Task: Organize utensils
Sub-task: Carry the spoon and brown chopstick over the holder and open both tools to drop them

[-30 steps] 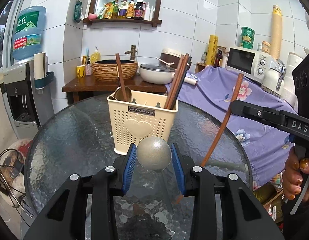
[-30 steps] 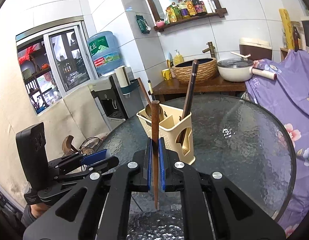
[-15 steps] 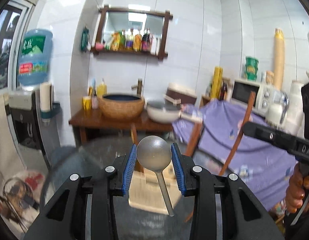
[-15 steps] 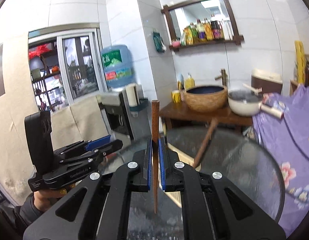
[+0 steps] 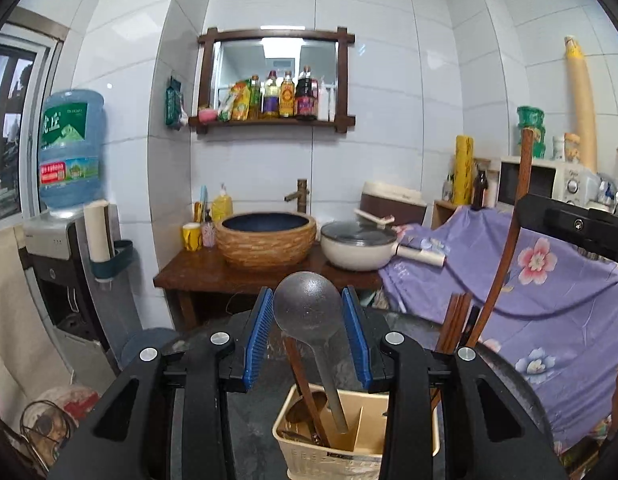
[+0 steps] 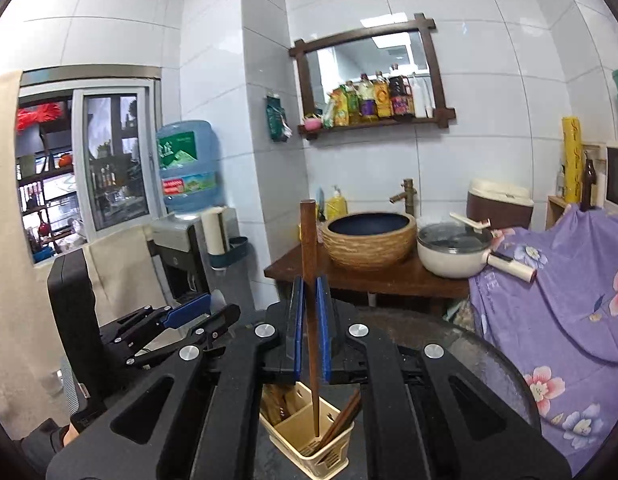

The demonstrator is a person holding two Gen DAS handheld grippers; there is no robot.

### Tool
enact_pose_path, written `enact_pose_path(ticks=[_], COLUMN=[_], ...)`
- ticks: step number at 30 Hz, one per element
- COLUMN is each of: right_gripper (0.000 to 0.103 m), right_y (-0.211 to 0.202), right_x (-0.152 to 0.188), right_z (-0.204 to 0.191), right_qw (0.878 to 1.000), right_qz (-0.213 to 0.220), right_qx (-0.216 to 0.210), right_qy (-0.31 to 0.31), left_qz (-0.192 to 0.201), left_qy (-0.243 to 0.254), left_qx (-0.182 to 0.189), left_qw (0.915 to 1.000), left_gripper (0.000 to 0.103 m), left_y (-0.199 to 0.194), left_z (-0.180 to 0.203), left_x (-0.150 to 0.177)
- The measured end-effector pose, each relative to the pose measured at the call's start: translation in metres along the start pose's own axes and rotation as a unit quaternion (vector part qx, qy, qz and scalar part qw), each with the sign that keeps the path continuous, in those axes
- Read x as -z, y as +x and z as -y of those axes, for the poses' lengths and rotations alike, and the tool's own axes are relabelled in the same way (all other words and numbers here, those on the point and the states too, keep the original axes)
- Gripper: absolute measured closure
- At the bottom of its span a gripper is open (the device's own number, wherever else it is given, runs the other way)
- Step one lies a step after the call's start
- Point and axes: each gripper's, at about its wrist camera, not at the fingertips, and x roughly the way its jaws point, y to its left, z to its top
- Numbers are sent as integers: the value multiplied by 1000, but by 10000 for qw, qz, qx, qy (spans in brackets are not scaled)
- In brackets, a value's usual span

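Note:
My left gripper (image 5: 308, 338) is shut on a grey metal spoon (image 5: 307, 308), bowl up, its handle pointing down into the cream utensil holder (image 5: 355, 454) directly below. My right gripper (image 6: 312, 330) is shut on a brown wooden chopstick (image 6: 309, 264), held upright, its tip down in a compartment of the holder (image 6: 309, 440). Brown chopsticks (image 6: 343, 416) and a wooden spoon (image 5: 305, 384) stand in the holder. The right gripper and its chopstick (image 5: 509, 248) show at the right of the left wrist view. The left gripper also shows in the right wrist view (image 6: 181, 316).
The holder stands on a round dark glass table (image 6: 481, 356). Behind it is a wooden counter (image 5: 197, 276) with a woven basin (image 5: 267, 240) and a white pot (image 5: 357, 246). Purple floral cloth (image 5: 549, 280) covers things at right. A water dispenser (image 5: 69, 208) stands at left.
Both grippers rose and came over the holder, views tilting up from the table. The spoon handle and the chopstick tip now point down into the holder's compartments.

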Motion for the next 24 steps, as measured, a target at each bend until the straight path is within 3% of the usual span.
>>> enact_pose_path(ticks=[9,24], right_gripper=[95,95], right_y=[28,41], right_x=[57,91], right_z=[7,13], right_qw=[9994,9976], right_qz=[-299,-631], right_qx=[29,103], right_qy=[151,252], left_qz=[-404,-939], left_qy=[142,357], left_qx=[-14,34], left_qw=[9991,9949], left_gripper=[68,68], left_y=[24,45], left_z=[7,11], left_x=[46,90])
